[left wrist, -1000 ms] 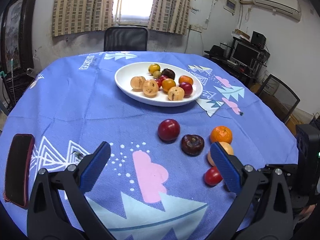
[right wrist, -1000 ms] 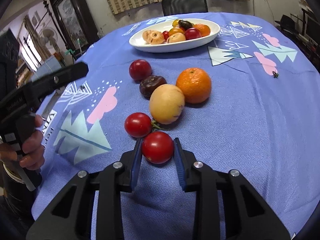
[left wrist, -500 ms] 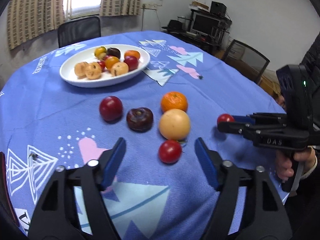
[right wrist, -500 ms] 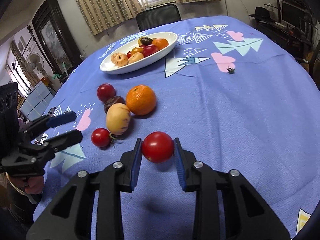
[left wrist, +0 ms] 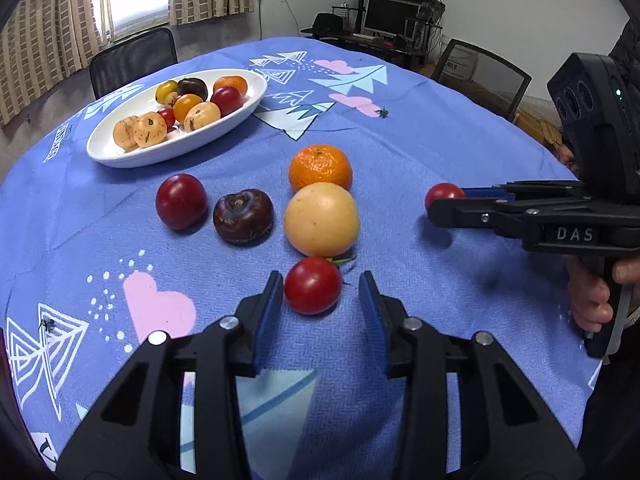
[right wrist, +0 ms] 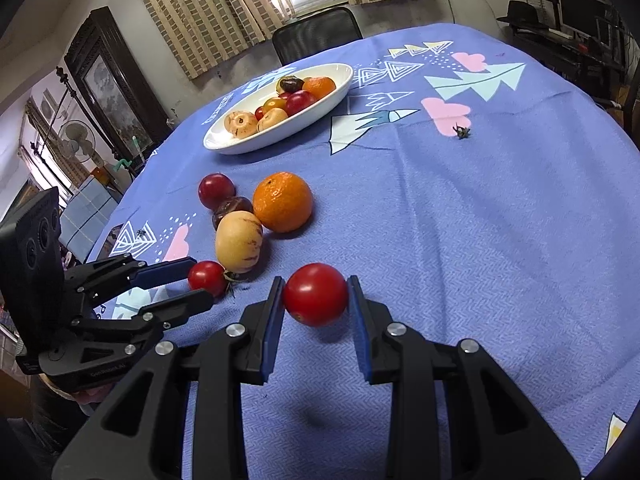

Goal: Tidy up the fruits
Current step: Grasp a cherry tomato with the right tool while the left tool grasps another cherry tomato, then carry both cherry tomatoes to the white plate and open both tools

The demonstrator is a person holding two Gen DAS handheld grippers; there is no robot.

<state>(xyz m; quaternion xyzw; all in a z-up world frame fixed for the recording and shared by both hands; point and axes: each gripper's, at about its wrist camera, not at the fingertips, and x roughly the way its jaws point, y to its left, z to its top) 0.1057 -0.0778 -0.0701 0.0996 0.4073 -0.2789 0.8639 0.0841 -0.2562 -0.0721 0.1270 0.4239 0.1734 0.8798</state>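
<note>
**Right gripper lifts one tomato, left brackets another**

Your right gripper (right wrist: 315, 295) pinches a red tomato (right wrist: 315, 294) between its blue pads, and the shadow under it shows it raised clear of the blue patterned cloth (right wrist: 500, 240) on the bench. Your left gripper (left wrist: 321, 294) is spread, its fingers set either side of a second tomato (left wrist: 313, 286) that rests on the cloth; the left finger sits just beside it, the right one apart. Just beyond that tomato lies a pale yellow fruit (left wrist: 321, 219), touching a mandarin (left wrist: 320, 168) behind it. A dark purple fruit (left wrist: 243, 216) and a red plum (left wrist: 181, 201) sit to its left. The white oval plate (left wrist: 120, 156) of mixed fruits stands farther back.
</note>
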